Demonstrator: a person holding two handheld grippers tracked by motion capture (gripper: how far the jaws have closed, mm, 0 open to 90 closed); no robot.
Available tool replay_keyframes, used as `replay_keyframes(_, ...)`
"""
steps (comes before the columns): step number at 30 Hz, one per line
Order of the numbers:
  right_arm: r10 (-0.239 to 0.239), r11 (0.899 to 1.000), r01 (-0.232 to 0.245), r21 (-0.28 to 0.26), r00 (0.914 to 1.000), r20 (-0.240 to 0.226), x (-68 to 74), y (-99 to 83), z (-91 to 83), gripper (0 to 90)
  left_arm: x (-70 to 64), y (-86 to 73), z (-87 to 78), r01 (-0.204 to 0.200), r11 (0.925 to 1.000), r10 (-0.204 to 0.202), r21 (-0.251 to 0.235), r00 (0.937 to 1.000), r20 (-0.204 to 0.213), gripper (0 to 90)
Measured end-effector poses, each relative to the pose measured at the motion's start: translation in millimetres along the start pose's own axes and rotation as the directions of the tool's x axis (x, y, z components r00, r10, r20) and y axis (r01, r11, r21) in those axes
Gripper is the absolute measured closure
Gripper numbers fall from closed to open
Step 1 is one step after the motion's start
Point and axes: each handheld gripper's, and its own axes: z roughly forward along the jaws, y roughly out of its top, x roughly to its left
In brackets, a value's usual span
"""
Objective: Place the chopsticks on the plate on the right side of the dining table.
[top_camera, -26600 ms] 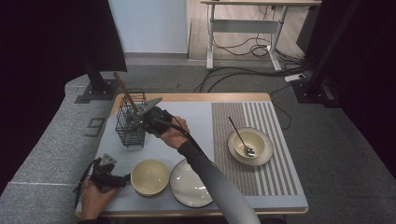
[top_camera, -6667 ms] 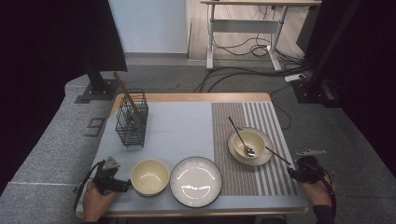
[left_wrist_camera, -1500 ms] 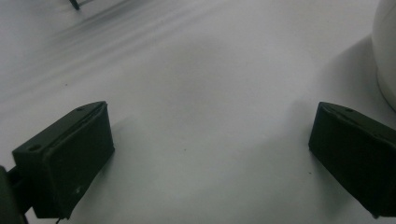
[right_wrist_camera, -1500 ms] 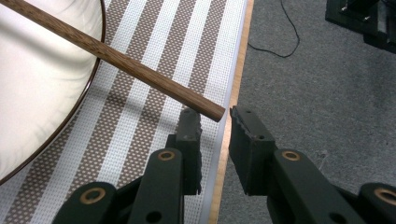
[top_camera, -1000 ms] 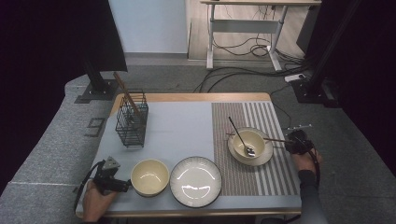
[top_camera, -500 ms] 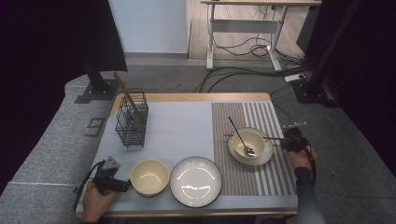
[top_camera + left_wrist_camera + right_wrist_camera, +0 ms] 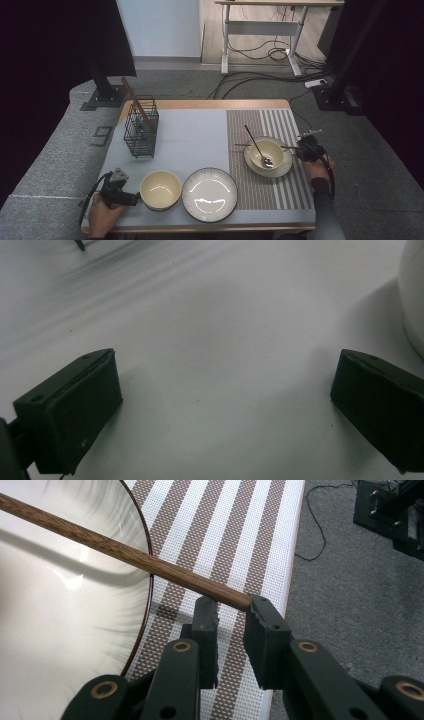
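Grey carpet surrounds a wooden table (image 7: 210, 104) covered by a pale grey mat (image 7: 190, 135) and, at its right, a brown-and-white striped placemat (image 7: 290, 190); on that placemat stands a cream bowl (image 7: 280, 167) with a dark rim, and across its top lies a wooden chopstick (image 7: 247, 146), running level from the bowl's left side to its right; the chopstick's right end sits between the tips of the right gripper (image 7: 305, 150), whose jaws stand narrow, closed about that end with the stick resting against the inner edge of one tip and over the other, as the right gripper view shows (image 7: 231, 605); whether they press it firmly I cannot tell; inside the same bowl a metal spoon (image 7: 257, 147) leans, handle pointing up and away; left of the placemat, near the table's front edge, a wide plate (image 7: 209, 194) with a dark rim sits just beside a smaller cream bowl (image 7: 160, 190); close to that bowl's left, the left gripper (image 7: 132, 199) rests low over the mat with its jaws wide apart and nothing between them (image 7: 220, 390); farther back at the left stands a black wire utensil basket (image 7: 140, 132) with a wooden stick (image 7: 135, 100) leaning out of it.
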Motion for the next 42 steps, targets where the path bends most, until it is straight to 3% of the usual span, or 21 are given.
replay_keyframes(15, -0.023, 1.0, 0.023, -0.002, 0.9997, -0.005, 4.3, 5.6, 1.8, 74.1, 0.0, 0.0, 0.0, -0.001, 1.0, 0.001, 0.0, 1.0, -0.001, 0.0)
replay_keyframes(23, -0.019, 1.0, 0.019, -0.012, 0.9998, -0.005, 0.5, 0.5, -3.1, 65.0, 0.0, 0.0, 0.0, 0.0, 1.0, 0.0, 0.0, 1.0, 0.0, 0.0)
replay_keyframes(33, -0.055, 0.998, 0.055, -0.034, 0.9984, -0.014, -2.2, -15.2, -26.9, 54.8, 0.0, 0.0, 0.0, 0.0, 1.0, 0.0, 0.0, 1.0, -0.001, 0.0)
replay_keyframes(42, -0.074, 0.995, 0.071, -0.077, 0.9964, -0.042, 7.4, -31.4, -58.4, 45.5, 0.0, 0.0, 0.0, 0.0, 1.0, 0.0, 0.0, 1.0, 0.0, 0.0)
